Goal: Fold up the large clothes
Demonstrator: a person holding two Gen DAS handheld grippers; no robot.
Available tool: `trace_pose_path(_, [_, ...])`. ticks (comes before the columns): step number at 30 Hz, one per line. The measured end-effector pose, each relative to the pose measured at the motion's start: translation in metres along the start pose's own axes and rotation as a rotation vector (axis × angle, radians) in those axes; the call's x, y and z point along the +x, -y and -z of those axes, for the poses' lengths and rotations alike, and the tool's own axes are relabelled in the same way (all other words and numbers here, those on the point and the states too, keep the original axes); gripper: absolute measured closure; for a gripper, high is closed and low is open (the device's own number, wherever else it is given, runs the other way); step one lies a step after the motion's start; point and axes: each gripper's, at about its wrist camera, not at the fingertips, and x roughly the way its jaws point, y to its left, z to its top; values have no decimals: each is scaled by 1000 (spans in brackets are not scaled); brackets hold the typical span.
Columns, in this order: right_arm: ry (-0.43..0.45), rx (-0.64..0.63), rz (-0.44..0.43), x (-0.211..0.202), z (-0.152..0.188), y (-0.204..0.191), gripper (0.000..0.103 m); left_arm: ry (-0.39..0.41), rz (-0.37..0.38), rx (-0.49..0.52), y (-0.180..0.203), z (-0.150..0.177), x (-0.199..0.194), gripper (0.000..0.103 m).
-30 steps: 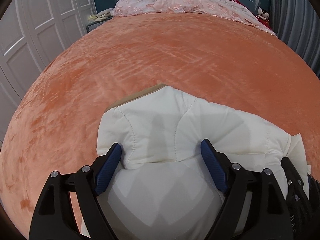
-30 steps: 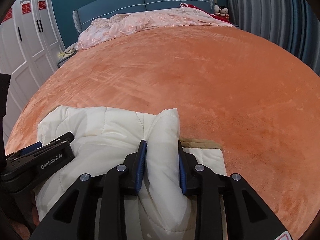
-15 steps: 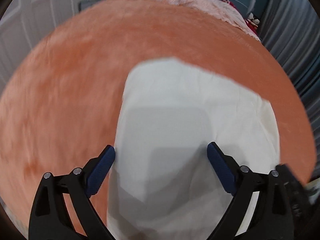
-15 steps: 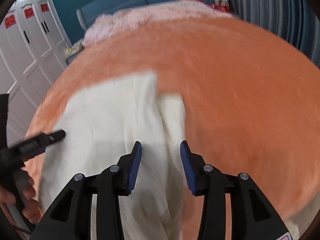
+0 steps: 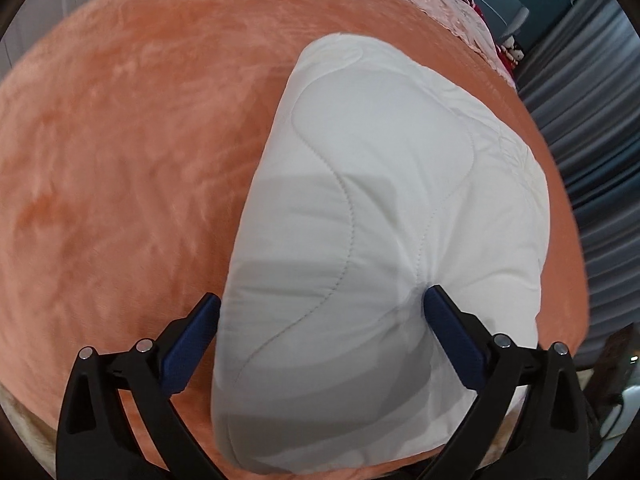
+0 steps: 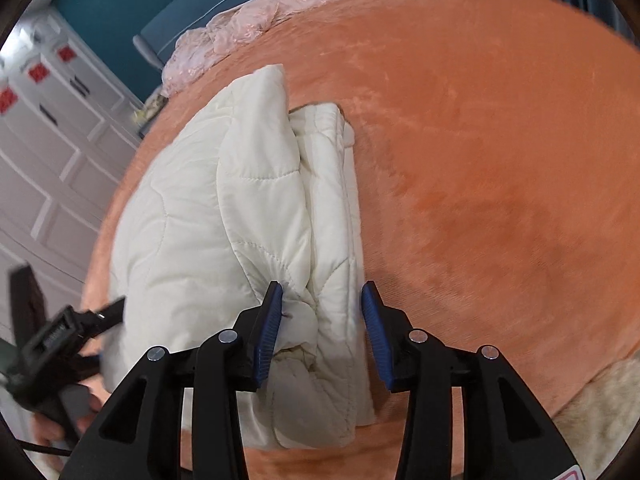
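1. Lying folded on the orange blanket [image 5: 120, 160] of a bed: a white quilted jacket [image 5: 380, 220], bulky, wavy stitch lines across its top panel.
2. Left gripper [image 5: 322, 312] spread wide over the near end of the jacket, blue fingertips [image 5: 434, 300] apart; right-hand tip pressed into a dimple in the fabric, left-hand tip just beside the jacket's edge.
3. Right gripper [image 6: 322, 300] parted over the stacked folded layers along the jacket's right edge, nothing pinched between the blue pads [image 6: 272, 320].
4. Seen from the right wrist: left gripper [image 6: 72, 332] blurred, at the jacket's left side.
5. At the far end of the bed: rumpled pink bedding [image 6: 248, 24], teal headboard [image 6: 208, 4]; white wardrobe doors [image 6: 44, 152] to the left, grey curtains [image 5: 592, 132] to the right.
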Motion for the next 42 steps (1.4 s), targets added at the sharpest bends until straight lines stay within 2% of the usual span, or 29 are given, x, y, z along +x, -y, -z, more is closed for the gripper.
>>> trace_pose_path(2, [-18, 56, -43, 5, -4, 8, 56, -5, 20, -10, -2, -1, 3, 5])
trace_pose_path(4, [-29, 102, -82, 11, -4, 14, 55, -10, 41, -8, -2, -3, 6, 5])
trace_pose_path(10, [-47, 203, -191, 26, -10, 27, 53, -59, 181, -63, -13, -13, 17, 5])
trace_pose_path(12, [-55, 200, -212, 29, -14, 26, 57, -57, 195, -53, -12, -14, 14, 10])
trace_pose_path(13, [-58, 189, -227, 29, -16, 24, 64, -44, 196, -41, -11, -14, 9, 13])
trace_pose_path(14, [-58, 178, -236, 28, -17, 22, 72, -29, 194, -27, -9, -15, 5, 20])
trace_pose_path(15, [-53, 159, -242, 25, -19, 18, 76, 0, 192, -1, -5, -14, -4, 29])
trace_pose_path(16, [-37, 132, -238, 21, -22, 12, 80, 21, 187, 24, -1, -15, -10, 34])
trace_pose_path(18, [7, 70, -210, 11, -28, -5, 82, 82, 169, 104, 12, -18, -27, 46])
trace_pose_path(20, [62, 9, -192, 1, -37, -25, 83, 132, 154, 158, 22, -26, -40, 51])
trace_pose_path(25, [178, -157, -140, -3, -72, -79, 83, 267, 146, 226, 29, -61, -59, 52])
trace_pose_path(30, [235, -263, -107, 27, -115, -127, 84, 359, 105, 266, 24, -108, -61, 52])
trace_pose_path(33, [231, -313, -67, 62, -132, -148, 84, 364, 71, 273, 15, -131, -43, 52])
trace_pose_path(36, [169, -320, -34, 104, -138, -152, 83, 315, 30, 247, -6, -154, -11, 52])
trace_pose_path(39, [121, -337, 14, 138, -131, -148, 81, 281, 17, 225, -22, -158, 15, 46])
trace_pose_path(42, [121, -341, 26, 144, -125, -144, 74, 285, 18, 226, -28, -149, 20, 41])
